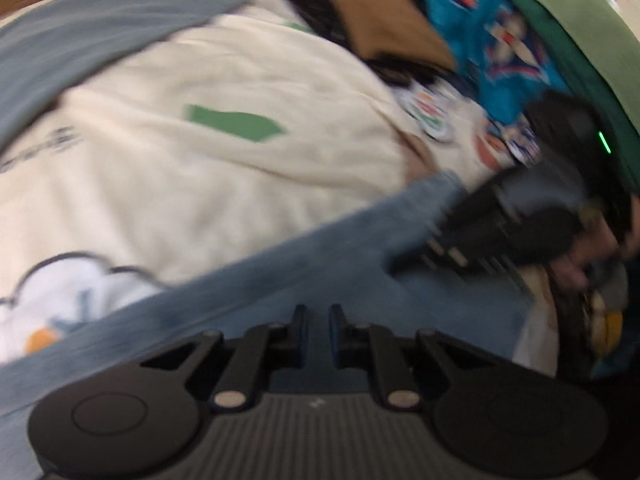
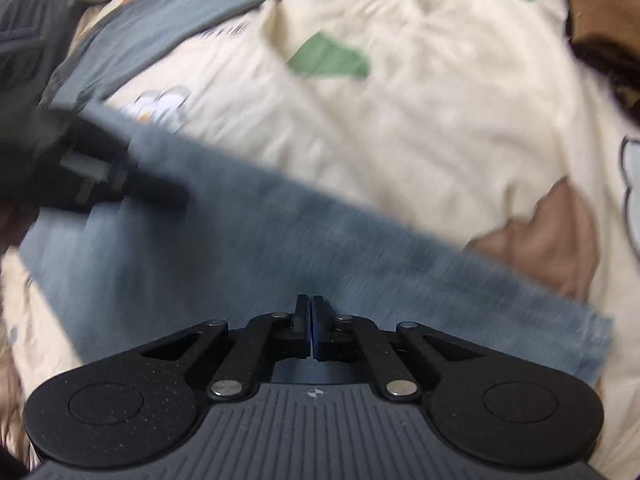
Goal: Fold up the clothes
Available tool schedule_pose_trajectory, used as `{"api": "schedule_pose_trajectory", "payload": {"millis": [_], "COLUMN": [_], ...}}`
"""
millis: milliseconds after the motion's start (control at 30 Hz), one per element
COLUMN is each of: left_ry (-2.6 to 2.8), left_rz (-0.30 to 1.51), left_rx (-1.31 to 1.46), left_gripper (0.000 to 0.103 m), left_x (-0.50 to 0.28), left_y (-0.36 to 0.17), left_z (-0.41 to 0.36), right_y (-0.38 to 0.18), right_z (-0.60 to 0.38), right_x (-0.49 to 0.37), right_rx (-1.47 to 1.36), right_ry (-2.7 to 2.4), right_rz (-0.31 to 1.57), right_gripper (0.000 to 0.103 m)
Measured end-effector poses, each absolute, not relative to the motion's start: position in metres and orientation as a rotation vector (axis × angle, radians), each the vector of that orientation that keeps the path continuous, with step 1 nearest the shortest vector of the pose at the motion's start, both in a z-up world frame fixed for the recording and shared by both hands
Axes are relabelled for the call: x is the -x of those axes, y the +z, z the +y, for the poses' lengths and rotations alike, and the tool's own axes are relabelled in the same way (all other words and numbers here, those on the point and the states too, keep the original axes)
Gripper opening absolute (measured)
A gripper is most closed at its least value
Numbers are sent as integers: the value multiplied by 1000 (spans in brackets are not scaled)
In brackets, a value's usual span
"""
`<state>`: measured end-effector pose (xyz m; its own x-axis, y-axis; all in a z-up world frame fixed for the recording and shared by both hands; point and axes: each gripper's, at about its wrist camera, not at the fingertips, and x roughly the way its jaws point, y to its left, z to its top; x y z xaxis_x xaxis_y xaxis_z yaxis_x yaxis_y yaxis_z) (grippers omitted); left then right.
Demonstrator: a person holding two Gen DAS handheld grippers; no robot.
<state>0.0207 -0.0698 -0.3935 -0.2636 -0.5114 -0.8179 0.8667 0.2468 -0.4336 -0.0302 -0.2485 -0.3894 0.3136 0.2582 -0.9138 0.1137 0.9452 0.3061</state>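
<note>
A light blue garment (image 1: 340, 252) lies as a wide band across a cream printed cover (image 1: 240, 168). My left gripper (image 1: 318, 312) points down onto it, jaws nearly together with a narrow gap that shows blue cloth. Blur hides whether any cloth is pinched. The right gripper (image 1: 404, 264) reaches in from the right, tips on the same garment. In the right wrist view that gripper (image 2: 311, 300) is shut, jaws pressed together at the blue garment (image 2: 280, 240); no caught fold shows. The left gripper (image 2: 172, 200) rests at the garment's left end.
A second grey-blue garment (image 1: 100, 28) lies along the far side of the cover (image 2: 420, 120). Teal printed cloth (image 1: 480, 40), a green cloth (image 1: 560, 20) and a brown one (image 1: 380, 12) are piled beyond. A person's hand (image 1: 592, 256) holds the right gripper.
</note>
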Motion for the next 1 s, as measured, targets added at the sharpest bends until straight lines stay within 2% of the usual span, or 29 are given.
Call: {"api": "schedule_pose_trajectory", "payload": {"millis": [100, 167, 533, 733, 1000], "left_ry": [-1386, -1376, -1363, -1347, -1167], "left_rz": [1220, 1205, 1151, 1234, 1273], "left_rx": [-465, -482, -446, -417, -352], "left_gripper": [11, 2, 4, 3, 4], "left_x": [-7, -5, -17, -25, -58], "left_y": [-403, -409, -412, -410, -388], "left_z": [-83, -89, -113, -115, -52], "right_y": [-387, -387, -387, -389, -380], "right_z": [-260, -267, -274, -279, -298], "right_x": [22, 16, 10, 5, 27], "right_rx": [-315, -303, -272, -336, -342], "right_ry": [44, 32, 7, -3, -74], "right_rz": [1240, 1241, 1250, 1272, 1278], "right_gripper": [4, 3, 3, 3, 4]}}
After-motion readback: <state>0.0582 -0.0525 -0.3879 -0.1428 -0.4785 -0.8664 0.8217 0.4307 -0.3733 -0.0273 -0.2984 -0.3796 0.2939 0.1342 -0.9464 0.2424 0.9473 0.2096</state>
